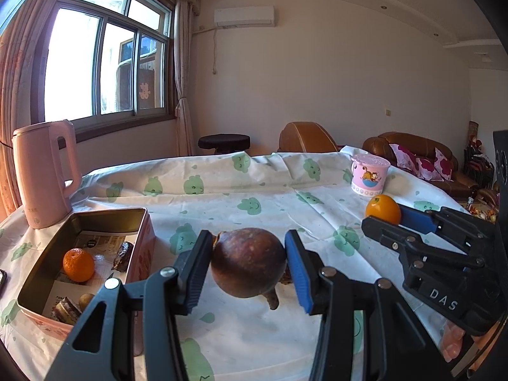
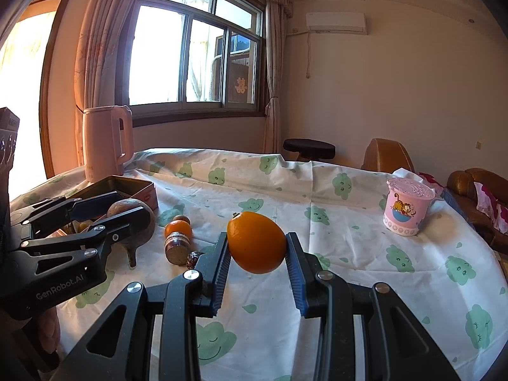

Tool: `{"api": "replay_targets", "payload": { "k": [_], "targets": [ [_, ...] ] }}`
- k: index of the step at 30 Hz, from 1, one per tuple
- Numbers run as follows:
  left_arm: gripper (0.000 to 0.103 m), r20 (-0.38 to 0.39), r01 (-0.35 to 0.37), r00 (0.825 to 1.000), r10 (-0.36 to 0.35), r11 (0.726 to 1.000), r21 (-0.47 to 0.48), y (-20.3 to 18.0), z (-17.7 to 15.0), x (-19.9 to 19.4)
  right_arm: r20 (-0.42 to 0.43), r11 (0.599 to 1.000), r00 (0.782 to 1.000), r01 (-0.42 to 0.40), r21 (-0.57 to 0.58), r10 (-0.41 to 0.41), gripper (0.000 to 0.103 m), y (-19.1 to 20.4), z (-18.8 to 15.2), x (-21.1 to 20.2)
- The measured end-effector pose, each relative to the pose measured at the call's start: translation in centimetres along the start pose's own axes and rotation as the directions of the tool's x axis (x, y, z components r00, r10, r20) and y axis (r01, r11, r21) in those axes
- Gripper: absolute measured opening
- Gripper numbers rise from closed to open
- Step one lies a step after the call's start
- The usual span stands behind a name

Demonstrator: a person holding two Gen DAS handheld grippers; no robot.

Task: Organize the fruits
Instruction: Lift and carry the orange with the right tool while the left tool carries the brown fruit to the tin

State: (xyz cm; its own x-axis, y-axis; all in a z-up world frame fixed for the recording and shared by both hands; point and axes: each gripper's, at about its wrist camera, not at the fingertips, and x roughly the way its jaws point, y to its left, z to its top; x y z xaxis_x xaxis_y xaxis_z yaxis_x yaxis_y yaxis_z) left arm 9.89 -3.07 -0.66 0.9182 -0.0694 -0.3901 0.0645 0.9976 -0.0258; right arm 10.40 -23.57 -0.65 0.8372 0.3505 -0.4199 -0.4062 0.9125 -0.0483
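— Two fruits are up off the table [image 1: 254,177] right now, one per tool. The left hand-held gripper [image 1: 249,268] is clamped on a brown round fruit [image 1: 247,262], both blue pads pressing its sides, its stem hanging below.

— And the right hand-held gripper [image 2: 257,254]?

— Clamped on an orange [image 2: 256,243], held above the cloud-print cloth [image 2: 349,254]. From the left wrist view that gripper sits off to the right, near the pink lidded cup [image 1: 370,174].

— Where is the box?

— An open tin box [image 1: 47,270] stands at the table's left, just in front of the pink kettle [image 1: 44,174]. Inside it lie a small orange [image 1: 78,265], a dark wrapped piece [image 1: 123,255] and more bits at the near end, on printed paper.

— Anything loose on the cloth?

— Yes: a second small orange [image 2: 177,229] with a dark round jar-like thing [image 2: 176,249] touching its near side, between the two grippers.
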Motion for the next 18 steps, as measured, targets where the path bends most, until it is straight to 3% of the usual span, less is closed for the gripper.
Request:
{"api": "replay_targets", "payload": {
  "k": [18],
  "targets": [
    [0.049, 0.051, -0.026, 0.998, 0.026, 1.0, 0.005, -0.1, 0.0, -1.2, 0.07, 1.0, 0.997, 0.014, 0.0, -0.014, 0.036, 0.0, 0.1, -1.2]
  ]
}}
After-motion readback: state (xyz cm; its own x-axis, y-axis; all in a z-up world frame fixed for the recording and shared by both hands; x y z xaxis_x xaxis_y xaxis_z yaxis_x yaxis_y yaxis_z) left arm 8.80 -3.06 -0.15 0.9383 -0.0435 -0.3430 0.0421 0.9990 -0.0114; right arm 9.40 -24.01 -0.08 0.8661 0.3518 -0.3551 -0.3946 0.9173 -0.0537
